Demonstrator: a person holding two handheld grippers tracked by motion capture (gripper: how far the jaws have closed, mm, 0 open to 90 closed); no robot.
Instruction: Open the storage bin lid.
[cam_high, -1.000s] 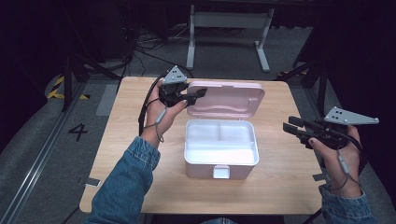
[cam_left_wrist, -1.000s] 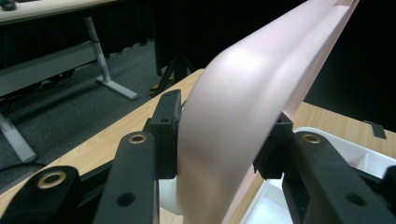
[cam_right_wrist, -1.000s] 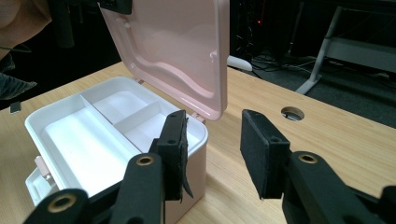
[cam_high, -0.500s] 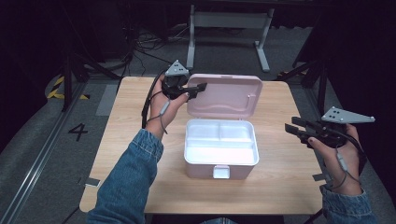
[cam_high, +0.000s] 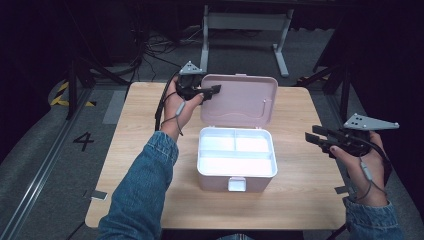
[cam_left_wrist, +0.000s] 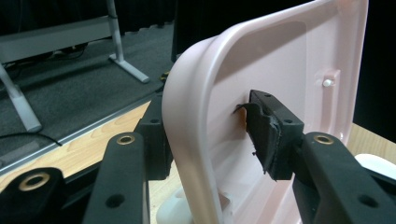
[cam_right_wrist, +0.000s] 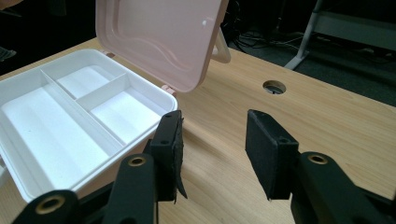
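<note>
up top, the left tongs (cam_high: 212, 90) pinch the raised pink lid (cam_high: 240, 100) of the white box (cam_high: 236, 157) mid-table (cam_high: 140, 150); the right tongs (cam_high: 314, 139) hang spread, empty, right of it.

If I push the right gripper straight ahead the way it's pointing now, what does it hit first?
Probably the white box. In the high view the open right gripper points left at its right wall, with bare table between. In its own view the box lies left of centre, so it might just skim past.
</note>
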